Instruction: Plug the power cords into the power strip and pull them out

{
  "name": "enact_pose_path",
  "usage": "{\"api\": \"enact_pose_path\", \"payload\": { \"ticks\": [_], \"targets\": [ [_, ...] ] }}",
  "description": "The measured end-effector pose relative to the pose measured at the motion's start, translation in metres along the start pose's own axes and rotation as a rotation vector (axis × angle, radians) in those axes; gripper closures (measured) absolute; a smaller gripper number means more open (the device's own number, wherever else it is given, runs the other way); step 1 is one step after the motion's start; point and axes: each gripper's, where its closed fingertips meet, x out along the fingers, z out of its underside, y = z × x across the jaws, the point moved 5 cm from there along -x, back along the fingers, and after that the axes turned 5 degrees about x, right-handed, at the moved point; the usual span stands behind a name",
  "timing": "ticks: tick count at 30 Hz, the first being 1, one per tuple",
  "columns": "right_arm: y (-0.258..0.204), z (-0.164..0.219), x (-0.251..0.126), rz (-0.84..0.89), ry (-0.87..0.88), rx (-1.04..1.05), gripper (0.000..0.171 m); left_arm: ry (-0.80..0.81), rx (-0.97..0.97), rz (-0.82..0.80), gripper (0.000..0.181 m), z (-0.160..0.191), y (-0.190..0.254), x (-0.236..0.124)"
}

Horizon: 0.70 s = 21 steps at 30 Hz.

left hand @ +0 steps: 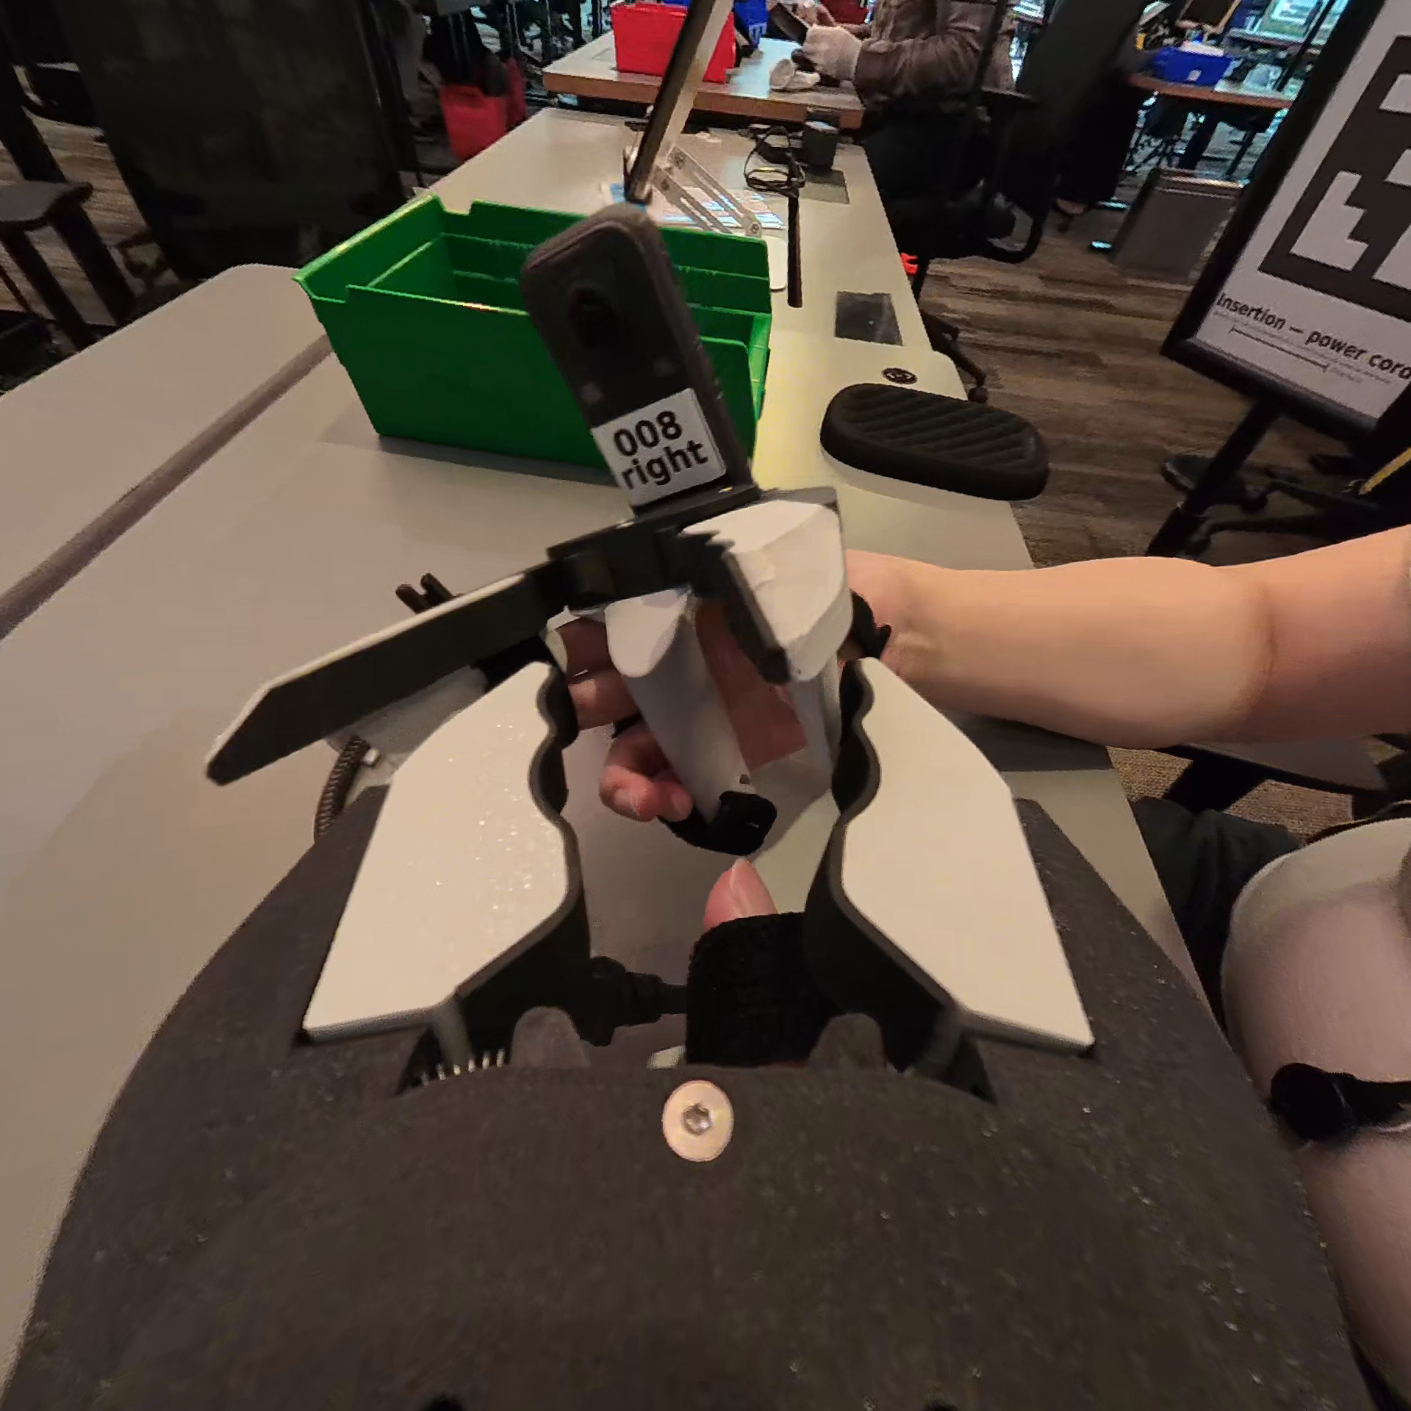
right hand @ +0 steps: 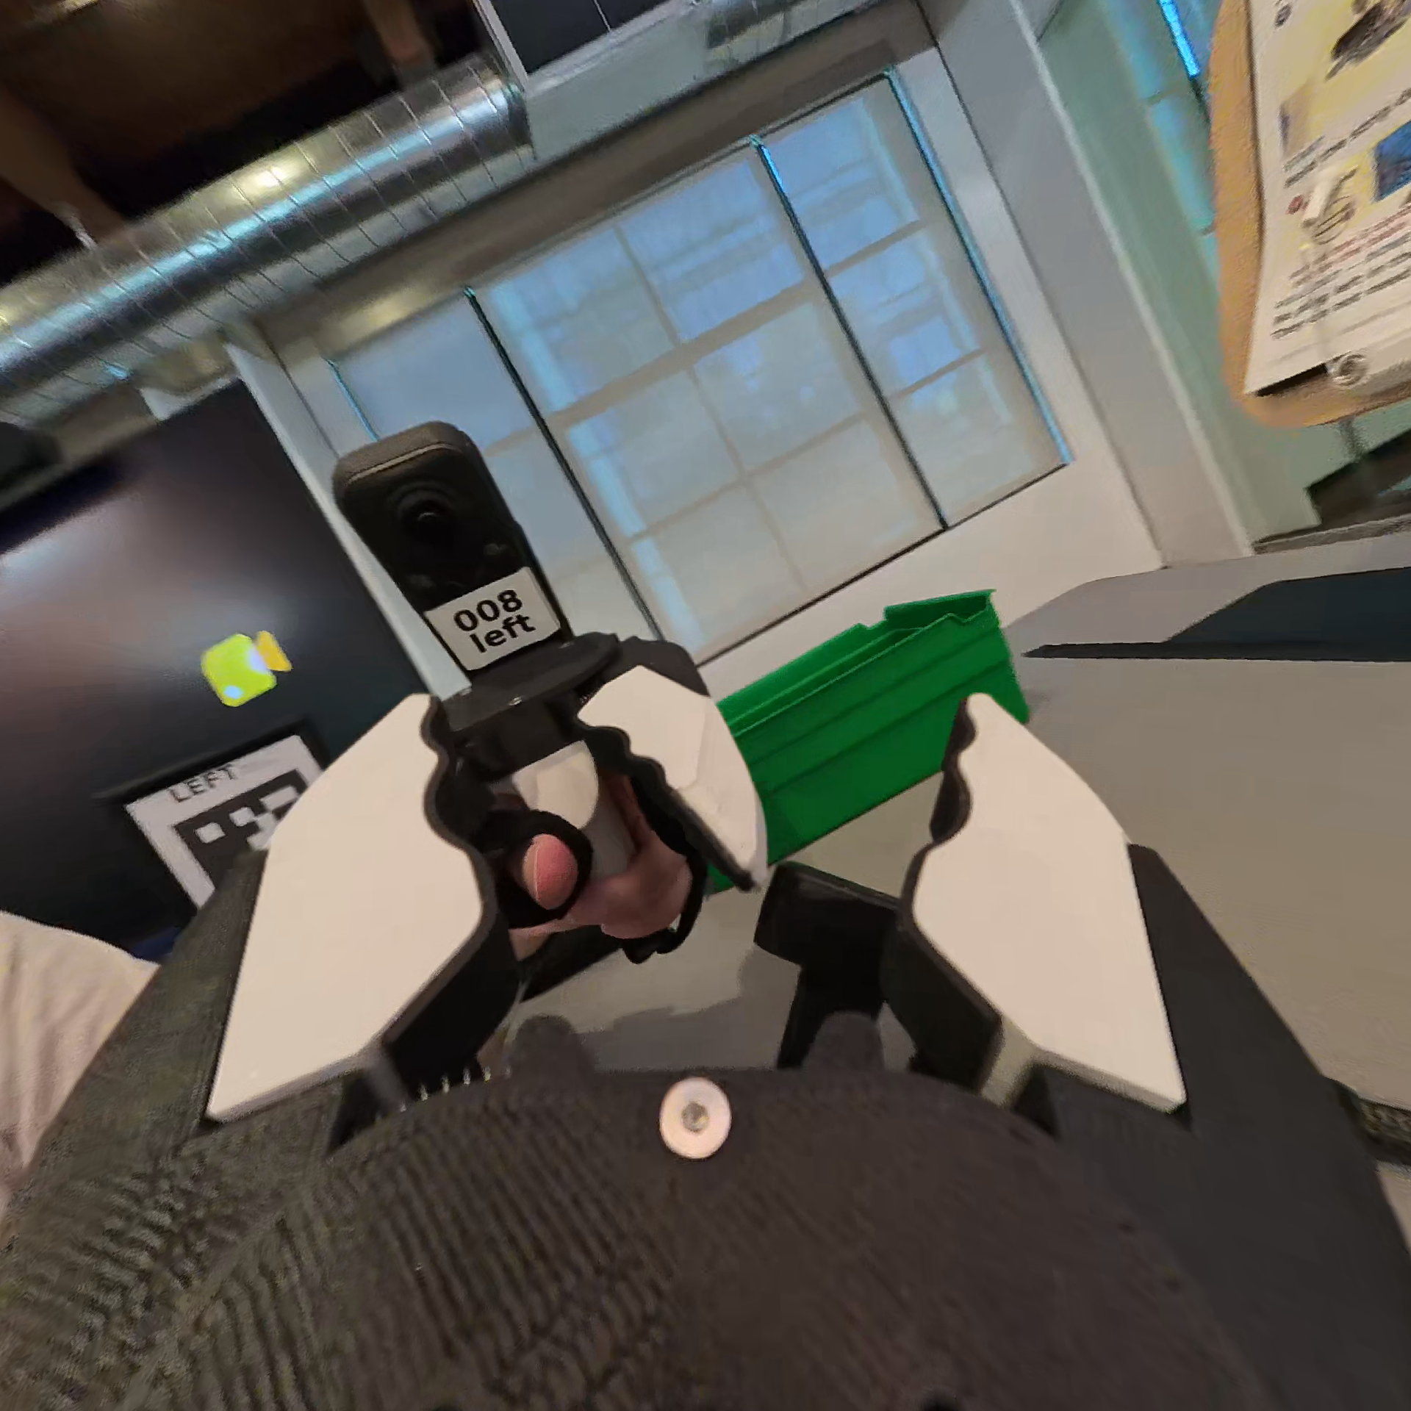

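Observation:
No power strip or plug shows in either view. My left gripper [left hand: 702, 687] is open and empty above the grey table [left hand: 153, 534]. Straight ahead of it a hand holds the other device, with its black camera [left hand: 611, 321] upright and its white handle [left hand: 687, 710] between my fingertips' line of sight. A bit of braided cable [left hand: 336, 779] shows under that device. My right gripper [right hand: 699, 718] is open and empty, tilted up toward a window. The left device's camera [right hand: 435, 527] and the hand on its handle [right hand: 580, 878] face it.
A green bin [left hand: 458, 366] stands on the table behind the devices; it also shows in the right wrist view [right hand: 863, 725]. A black oval pad [left hand: 931, 439] lies at the table's right edge. A framed sign on a stand [left hand: 1313, 229] is at the right. A person sits at a far table. The tips of one gripper are about 6 cm away from the tips of the other.

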Motion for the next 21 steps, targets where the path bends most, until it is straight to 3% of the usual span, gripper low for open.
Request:
{"api": "enact_pose_path", "payload": {
  "ticks": [7,12,16,17,18,19,20,21],
  "targets": [
    [-0.008,0.006,0.001,-0.168,0.018,0.085,0.051,-0.003,0.020,0.059,0.115,-0.004,0.012,0.006],
    [-0.004,0.008,-0.002,-0.185,0.022,0.103,0.047,-0.029,0.044,0.039,0.115,-0.002,0.012,0.010],
    [0.000,0.006,-0.001,-0.207,0.055,0.138,0.048,0.005,0.019,0.046,0.132,-0.003,0.011,0.009],
    [-0.001,0.004,-0.002,-0.215,0.076,0.117,0.053,0.002,0.009,0.045,0.135,-0.001,0.009,0.008],
    [-0.006,0.001,-0.004,-0.263,0.077,0.085,0.071,-0.012,-0.009,0.040,0.137,0.002,0.007,0.008],
    [-0.015,-0.001,-0.008,-0.340,0.081,0.048,0.109,-0.023,-0.019,0.063,0.143,0.005,0.007,0.010],
    [-0.021,-0.003,-0.011,-0.379,0.079,0.017,0.137,-0.014,-0.036,0.096,0.146,0.006,0.009,0.012],
    [-0.022,-0.003,-0.013,-0.377,0.059,0.003,0.137,-0.016,-0.040,0.113,0.147,0.007,0.011,0.015]
  ]
}}
